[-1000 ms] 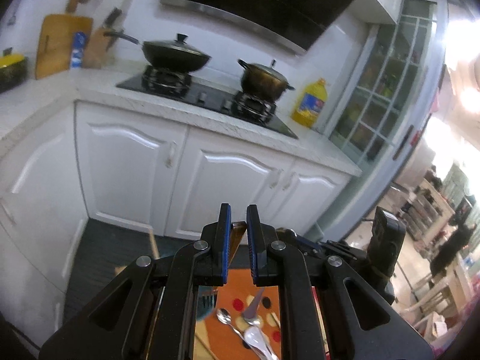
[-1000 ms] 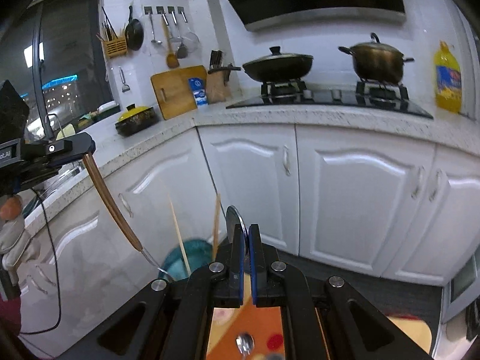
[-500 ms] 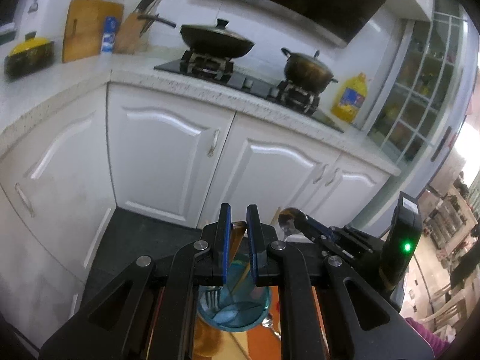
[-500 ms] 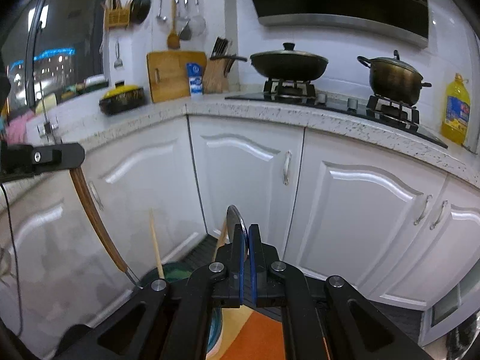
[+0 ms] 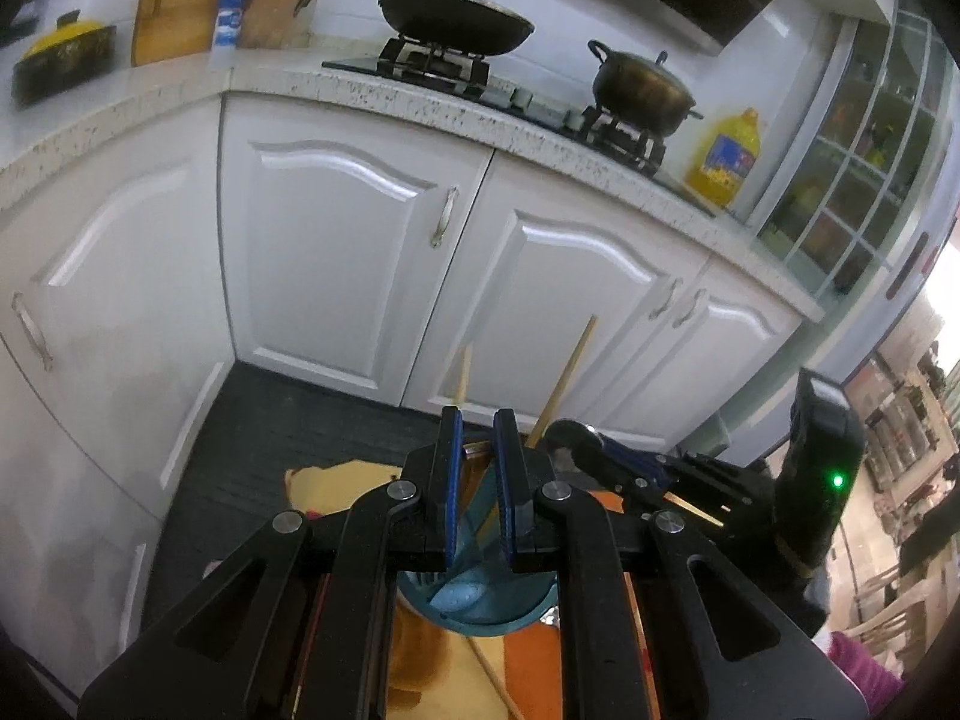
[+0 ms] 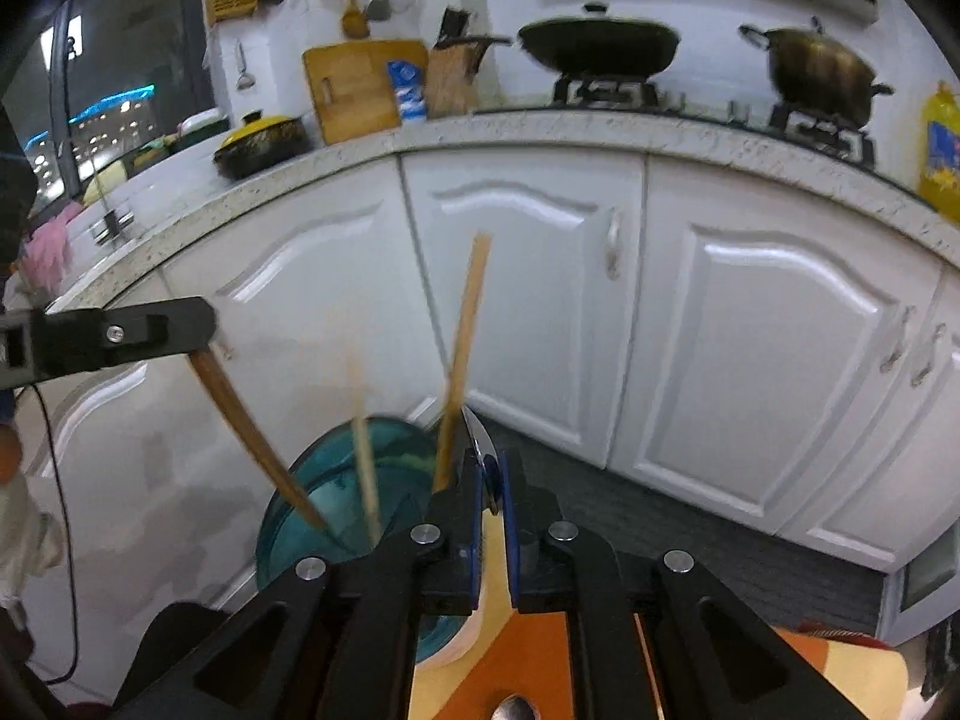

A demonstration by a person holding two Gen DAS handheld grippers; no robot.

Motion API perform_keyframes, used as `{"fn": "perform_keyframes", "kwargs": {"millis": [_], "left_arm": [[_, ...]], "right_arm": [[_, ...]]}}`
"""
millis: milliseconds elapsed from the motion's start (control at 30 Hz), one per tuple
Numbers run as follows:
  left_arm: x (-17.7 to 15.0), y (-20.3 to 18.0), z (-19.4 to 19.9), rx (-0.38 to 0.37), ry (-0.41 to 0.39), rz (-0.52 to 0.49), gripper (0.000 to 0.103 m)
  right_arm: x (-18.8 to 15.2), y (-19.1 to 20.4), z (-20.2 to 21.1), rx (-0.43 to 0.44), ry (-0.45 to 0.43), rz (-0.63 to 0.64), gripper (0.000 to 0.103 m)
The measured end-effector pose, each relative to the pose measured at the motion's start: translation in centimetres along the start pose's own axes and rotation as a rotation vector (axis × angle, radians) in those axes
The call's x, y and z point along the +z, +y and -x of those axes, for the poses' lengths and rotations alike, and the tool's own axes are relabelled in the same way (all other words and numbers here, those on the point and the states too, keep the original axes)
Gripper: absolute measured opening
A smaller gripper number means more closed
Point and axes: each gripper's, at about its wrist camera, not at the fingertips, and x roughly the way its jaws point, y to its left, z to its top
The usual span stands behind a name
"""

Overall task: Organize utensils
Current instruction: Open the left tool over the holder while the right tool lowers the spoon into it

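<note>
We hold both tools over the cup point(image 6: 336, 498): left gripper point(image 5: 478, 468) clamps a fork point(image 6: 252, 426), right gripper point(image 6: 491, 489) a spoon point(image 6: 480, 450), ready to drop in.

No legible text; yellow oil bottle point(image 5: 724, 159) label blurred.

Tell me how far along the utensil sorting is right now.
Partly done: two chopsticks already stand in the teal holder. In hand: the left gripper grips a wooden-handled utensil whose lower end is already down inside the holder, and the right gripper pinches a metal spoon beside its rim. Left: at least one spoon lies on the orange mat.
</note>
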Motion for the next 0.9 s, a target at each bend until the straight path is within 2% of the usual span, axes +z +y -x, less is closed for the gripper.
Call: {"fn": "perform_keyframes", "kwargs": {"millis": [100, 167, 233, 333, 600, 900], "left_arm": [[-0.5, -0.2, 0.0, 0.013, -0.004, -0.006, 0.009], [-0.6, -0.3, -0.1, 0.017, -0.001, -0.009, 0.011], [-0.8, -0.4, -0.1, 0.030, 0.008, -0.013, 0.019], [-1.1, -0.1, 0.0, 0.028, 0.007, 0.004, 0.035], [-2.0, -0.7, 0.8, 0.063, -0.003, -0.009, 0.039], [-3.2, -2.9, 2.2, 0.114, -0.045, -0.080, 0.040]], "right_arm": [[-0.4, -0.2, -0.3, 0.036, 0.023, -0.025, 0.006], [-0.6, -0.6, -0.2, 0.049, 0.030, -0.053, 0.016], [-0.8, -0.8, 0.2, 0.066, 0.028, -0.078, 0.024], [-0.9, -1.0, 1.2, 0.067, 0.013, -0.088, 0.024], [-1.7, -1.3, 3.0, 0.066, 0.006, -0.111, 0.024], [-2.8, -0.6, 5.0, 0.052, 0.010, -0.088, 0.027]]}}
